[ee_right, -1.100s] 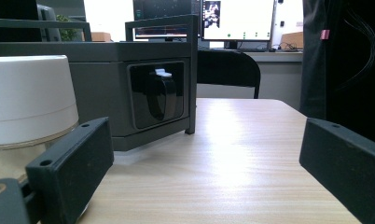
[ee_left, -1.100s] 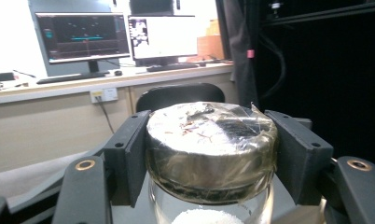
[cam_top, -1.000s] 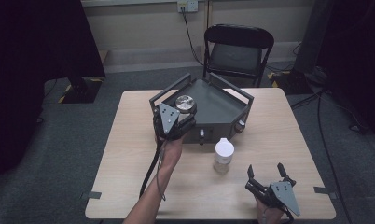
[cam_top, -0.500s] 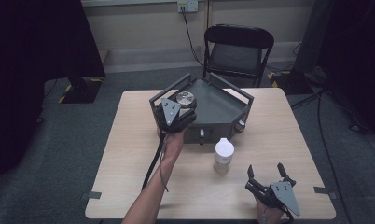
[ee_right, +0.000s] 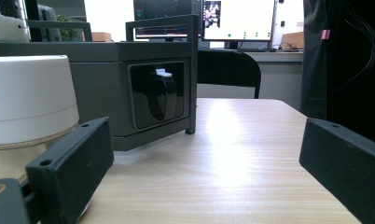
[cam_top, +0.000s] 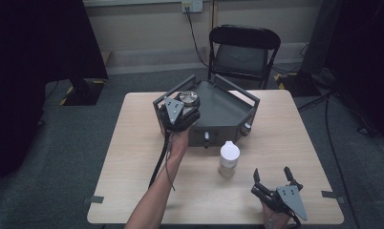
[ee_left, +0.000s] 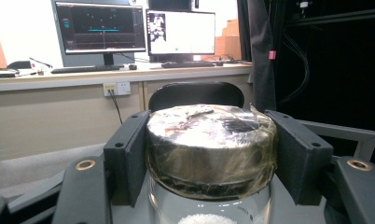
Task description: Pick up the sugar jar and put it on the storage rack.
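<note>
A glass jar (ee_left: 210, 140) with a silvery foil-covered lid hangs between the jaws of my left gripper (ee_left: 209, 158), which is shut on it just under the lid. White grains lie in the jar's bottom. From above, the jar (cam_top: 188, 98) and left gripper (cam_top: 186, 106) are over the near-left corner of a dark grey box (cam_top: 228, 112). My right gripper (cam_top: 272, 172) rests low at the table's front right, open, with nothing between its pads (ee_right: 73, 158). A white-capped bottle (cam_top: 229, 157) stands just left of it and fills the left side of the right gripper view (ee_right: 29, 98).
The grey box (ee_right: 101, 93) has raised rails and a black dial on its front face. A wooden table (cam_top: 133, 143) carries everything. A black folding chair (cam_top: 242, 52) stands behind the table. Monitors sit on a desk along the far wall.
My left gripper has carried the jar a little farther over the box's corner. The right gripper and the white-capped bottle have stayed where they were.
</note>
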Motion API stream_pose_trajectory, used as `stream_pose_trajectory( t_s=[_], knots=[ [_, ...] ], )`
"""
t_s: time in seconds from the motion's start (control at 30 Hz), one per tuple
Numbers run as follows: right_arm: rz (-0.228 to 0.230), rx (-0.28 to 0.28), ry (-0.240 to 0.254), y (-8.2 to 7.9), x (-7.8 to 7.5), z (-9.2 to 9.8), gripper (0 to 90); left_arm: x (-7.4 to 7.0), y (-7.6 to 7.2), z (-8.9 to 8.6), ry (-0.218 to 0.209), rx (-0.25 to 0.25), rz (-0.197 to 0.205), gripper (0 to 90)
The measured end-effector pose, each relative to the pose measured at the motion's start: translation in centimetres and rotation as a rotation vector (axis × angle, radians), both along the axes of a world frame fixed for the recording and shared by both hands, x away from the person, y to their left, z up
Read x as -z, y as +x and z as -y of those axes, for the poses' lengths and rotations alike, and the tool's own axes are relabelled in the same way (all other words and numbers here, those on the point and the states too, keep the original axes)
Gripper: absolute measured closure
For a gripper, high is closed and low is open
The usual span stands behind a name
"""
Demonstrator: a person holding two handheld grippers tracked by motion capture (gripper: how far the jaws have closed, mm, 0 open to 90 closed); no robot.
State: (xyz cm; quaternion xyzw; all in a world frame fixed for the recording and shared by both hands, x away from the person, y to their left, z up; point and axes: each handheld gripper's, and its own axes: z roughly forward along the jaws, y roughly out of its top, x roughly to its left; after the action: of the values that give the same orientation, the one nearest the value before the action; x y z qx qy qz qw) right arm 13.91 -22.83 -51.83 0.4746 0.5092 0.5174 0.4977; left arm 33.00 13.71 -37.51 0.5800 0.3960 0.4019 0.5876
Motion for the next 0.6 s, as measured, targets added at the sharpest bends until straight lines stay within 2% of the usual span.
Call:
stream_pose_trajectory(
  t_s=[0.2, 0.43, 0.6],
  knots=[
    [0.002, -0.001, 0.001, 0.0, 0.0, 0.0, 1.8, -0.2, 0.6, 0.5, 0.020, -0.001, -0.009, 34.6],
    [0.003, -0.004, 0.001, 0.0, 0.1, 0.1, 1.7, 0.5, 0.9, 1.1, 0.019, 0.013, -0.041, 34.6],
    [0.004, -0.006, 0.001, 0.0, 0.1, 0.1, 1.8, 0.7, 0.8, 1.4, 0.024, 0.008, -0.034, 34.6]
  ],
)
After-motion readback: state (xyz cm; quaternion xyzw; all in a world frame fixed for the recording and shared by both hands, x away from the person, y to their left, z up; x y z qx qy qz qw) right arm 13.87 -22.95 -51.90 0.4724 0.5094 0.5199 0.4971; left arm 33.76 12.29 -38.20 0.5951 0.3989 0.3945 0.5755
